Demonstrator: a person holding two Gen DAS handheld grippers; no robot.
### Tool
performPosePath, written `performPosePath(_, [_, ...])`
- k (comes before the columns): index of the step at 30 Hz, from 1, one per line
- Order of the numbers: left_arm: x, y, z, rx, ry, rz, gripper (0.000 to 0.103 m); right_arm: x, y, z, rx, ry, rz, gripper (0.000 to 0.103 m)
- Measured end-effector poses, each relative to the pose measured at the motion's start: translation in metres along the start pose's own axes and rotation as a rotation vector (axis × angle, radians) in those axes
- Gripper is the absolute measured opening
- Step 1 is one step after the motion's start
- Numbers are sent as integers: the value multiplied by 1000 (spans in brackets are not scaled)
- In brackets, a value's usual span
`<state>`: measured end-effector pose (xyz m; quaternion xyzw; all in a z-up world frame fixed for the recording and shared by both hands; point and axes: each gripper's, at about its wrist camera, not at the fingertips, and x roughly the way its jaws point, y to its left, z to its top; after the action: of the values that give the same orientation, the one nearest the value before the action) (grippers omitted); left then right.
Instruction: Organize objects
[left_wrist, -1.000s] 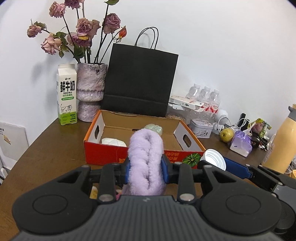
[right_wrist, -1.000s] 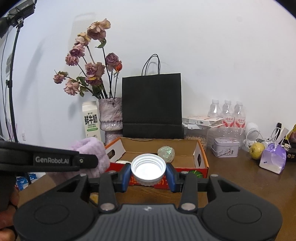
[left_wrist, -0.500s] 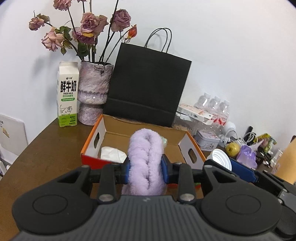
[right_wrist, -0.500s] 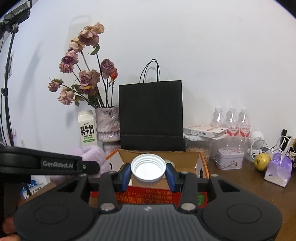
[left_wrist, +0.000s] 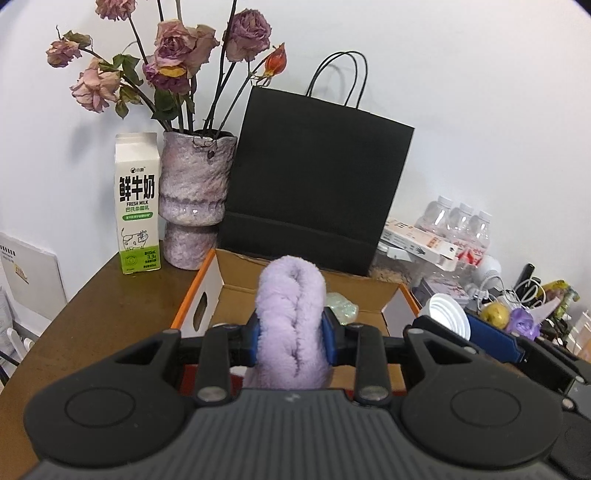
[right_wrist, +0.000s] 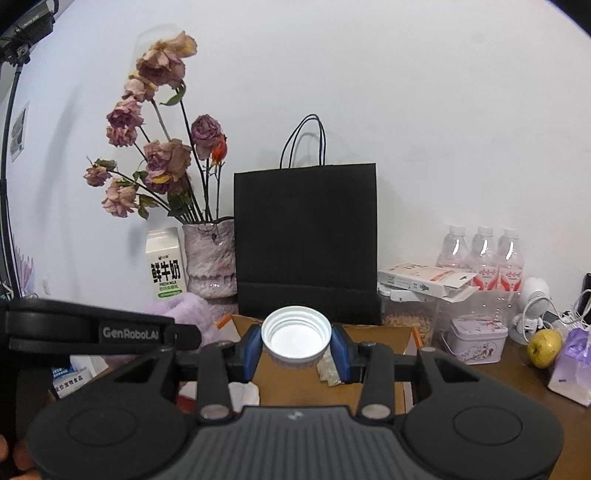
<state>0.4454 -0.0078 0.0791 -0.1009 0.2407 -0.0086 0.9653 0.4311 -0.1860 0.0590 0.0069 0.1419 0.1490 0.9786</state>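
A: What does the left gripper hold?

B: Its blue pads press from both sides on a fluffy purple cloth, which stands up between them. The jaws are closed only as far as the cloth allows.

A: And the right gripper?

B: It clamps a white plastic lid, the open side turned toward the camera. Its pads touch the rim of the lid on the left and on the right.

A: Where are both grippers?

B: They are side by side above the near edge of a cardboard box with orange rim, which is open on the brown table. In the box lie a white crumpled thing and a small greenish packet.

A: What stands behind the box?

B: A black paper bag is just behind it. To the left of the bag is a purple vase with dried roses, and then a milk carton. To the right are water bottles, a small tin and a yellow-green apple.
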Motion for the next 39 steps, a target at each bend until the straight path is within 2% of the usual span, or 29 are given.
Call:
performPosePath(6, [28, -4, 13, 24, 26, 42, 32, 32, -5, 8, -7, 32, 22, 39])
performPosePath(16, [78, -6, 25, 25, 77, 100, 32, 87, -21, 12, 46, 98, 10, 39])
performPosePath(26, [124, -17, 26, 83, 128, 178, 32, 122, -35, -5, 67, 161, -2, 39])
performPosePath(37, [160, -18, 15, 90, 187, 223, 32, 148, -56, -30, 98, 246, -60, 39])
performPosePath(39, [162, -17, 13, 81, 193, 223, 37, 150, -58, -32, 102, 257, -68, 39])
